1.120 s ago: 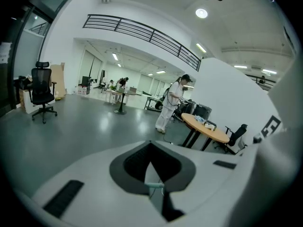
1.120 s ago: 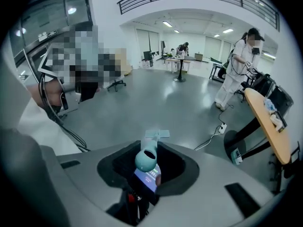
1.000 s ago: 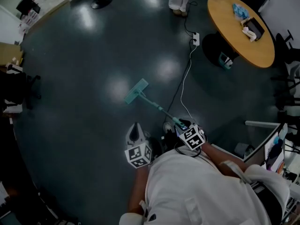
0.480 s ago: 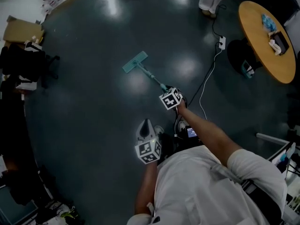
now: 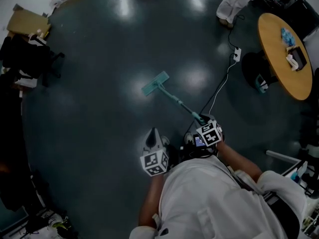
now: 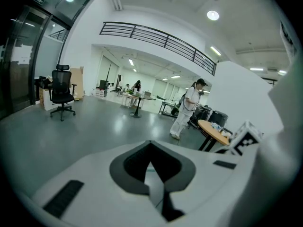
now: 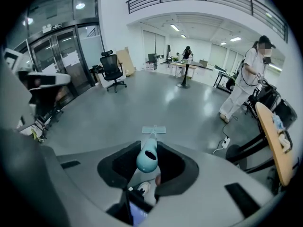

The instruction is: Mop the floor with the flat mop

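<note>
A teal flat mop lies with its head (image 5: 155,83) flat on the dark floor, and its handle (image 5: 179,103) slants back toward me. My right gripper (image 5: 202,121) is shut on the top of that handle, close to my body. In the right gripper view the handle's rounded teal end (image 7: 147,159) sits between the jaws, with the mop head (image 7: 154,130) on the floor beyond. My left gripper (image 5: 152,135) hangs by my left side, pointing forward, away from the mop. Its jaws (image 6: 151,167) are shut with nothing in them.
A round wooden table (image 5: 279,68) stands at the right, with a power strip (image 5: 237,54) and its white cable (image 5: 214,96) on the floor near the mop handle. A person in white (image 5: 232,4) stands beyond. An office chair (image 7: 112,70) and a cardboard box (image 5: 27,21) are at the left.
My right arm stretched out and pushed the mop forward, then drew back toward my body, pulling the mop head nearer. The left gripper stayed at my side.
</note>
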Motion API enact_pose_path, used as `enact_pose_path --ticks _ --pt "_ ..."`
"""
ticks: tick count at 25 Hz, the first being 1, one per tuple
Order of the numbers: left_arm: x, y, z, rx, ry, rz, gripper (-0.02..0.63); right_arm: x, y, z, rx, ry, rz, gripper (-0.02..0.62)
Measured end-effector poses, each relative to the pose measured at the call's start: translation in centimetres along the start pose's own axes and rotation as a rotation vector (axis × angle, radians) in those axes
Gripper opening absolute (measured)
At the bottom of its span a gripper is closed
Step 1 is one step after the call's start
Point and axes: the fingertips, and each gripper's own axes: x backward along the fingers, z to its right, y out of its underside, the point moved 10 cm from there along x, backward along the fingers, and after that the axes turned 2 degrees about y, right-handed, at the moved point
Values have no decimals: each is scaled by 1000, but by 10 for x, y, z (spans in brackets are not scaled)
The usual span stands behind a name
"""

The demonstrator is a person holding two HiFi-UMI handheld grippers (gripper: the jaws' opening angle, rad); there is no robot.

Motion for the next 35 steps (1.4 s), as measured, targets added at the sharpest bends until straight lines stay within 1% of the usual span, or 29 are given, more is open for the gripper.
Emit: enact_pose_path --ticks 2,5,7,11,15,18,22,24,27,29,31,33,35 --pt "1 -2 1 -2 8 8 0 45 24 -1 -19 0 -26 112" --pt "3 -5 2 -10 14 19 0 98 41 -4 -46 6 -42 112" --pt "6 -6 1 -8 13 22 0 113 43 -6 -53 9 -42 112" --pt "6 -1 3 -3 11 18 0 109 46 -10 -33 15 -5 112" --pt "7 4 5 0 5 7 0 81 42 -22 -36 -24 5 112" --pt "9 7 5 1 -5 3 0 34 31 -27 -29 -31 27 113" --pt "10 8 -5 14 -21 4 0 -52 -19 -26 7 0 56 112" --pt "12 11 -6 32 -33 -1 0 -93 -45 -22 -5 14 45 112" --pt "15 13 -2 37 -42 -2 0 -139 -82 -16 -29 27 39 112" --pt "18 11 -3 38 -47 6 0 -155 -104 -17 -16 32 37 112" --pt "23 10 -8 41 -58 14 1 -157 -117 -21 1 29 42 112" --pt "27 10 -13 43 -66 22 0 -150 -119 -22 19 28 54 112" --pt "30 10 -16 43 -68 25 0 -135 -106 -22 38 25 54 112"
